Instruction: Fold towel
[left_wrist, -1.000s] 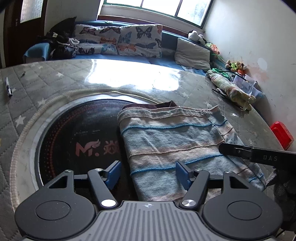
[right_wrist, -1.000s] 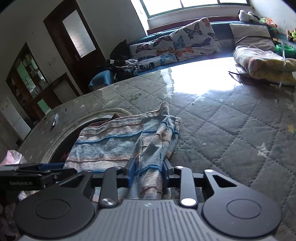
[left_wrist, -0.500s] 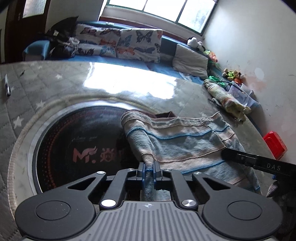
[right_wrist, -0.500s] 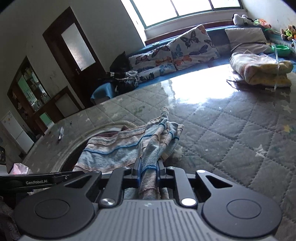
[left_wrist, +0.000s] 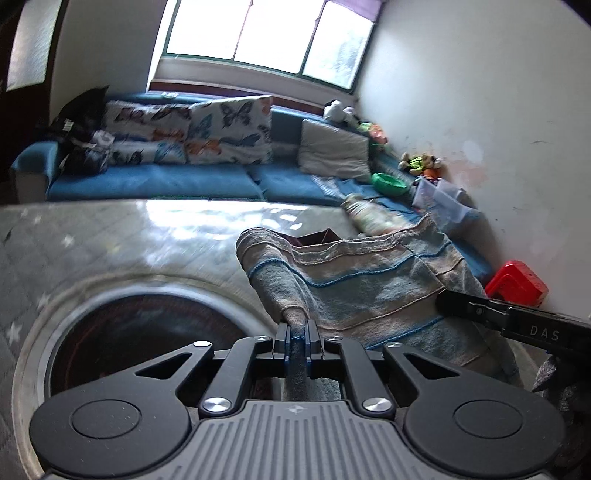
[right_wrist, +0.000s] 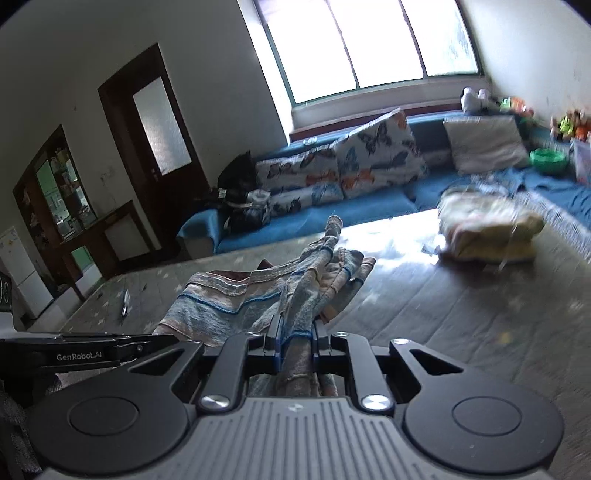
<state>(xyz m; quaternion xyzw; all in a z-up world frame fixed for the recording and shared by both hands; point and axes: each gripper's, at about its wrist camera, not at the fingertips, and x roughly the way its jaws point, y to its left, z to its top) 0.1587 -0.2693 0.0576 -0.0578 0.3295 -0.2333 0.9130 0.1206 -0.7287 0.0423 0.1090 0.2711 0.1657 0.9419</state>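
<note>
The towel (left_wrist: 369, 284) is pale blue and beige with thin blue stripes. It hangs lifted off the quilted grey table (left_wrist: 110, 236), stretched between both grippers. My left gripper (left_wrist: 297, 334) is shut on the towel's near left corner. My right gripper (right_wrist: 295, 334) is shut on the near right edge of the towel (right_wrist: 229, 295), whose cloth bunches in folds ahead of its jaws. The far edge droops toward the table. The right gripper's black body (left_wrist: 517, 325) shows at the right of the left wrist view, and the left gripper's body (right_wrist: 81, 354) at the left of the right wrist view.
A dark round inset (left_wrist: 147, 332) lies in the table below the towel's left side. A folded cloth bundle (right_wrist: 487, 229) rests on the far right of the table. A blue sofa (left_wrist: 155, 181) with butterfly cushions runs behind. A red box (left_wrist: 517, 284) sits by the wall.
The left gripper went from open to shut on the towel's corner. Both grippers then rose, lifting the near edge of the towel off the table.
</note>
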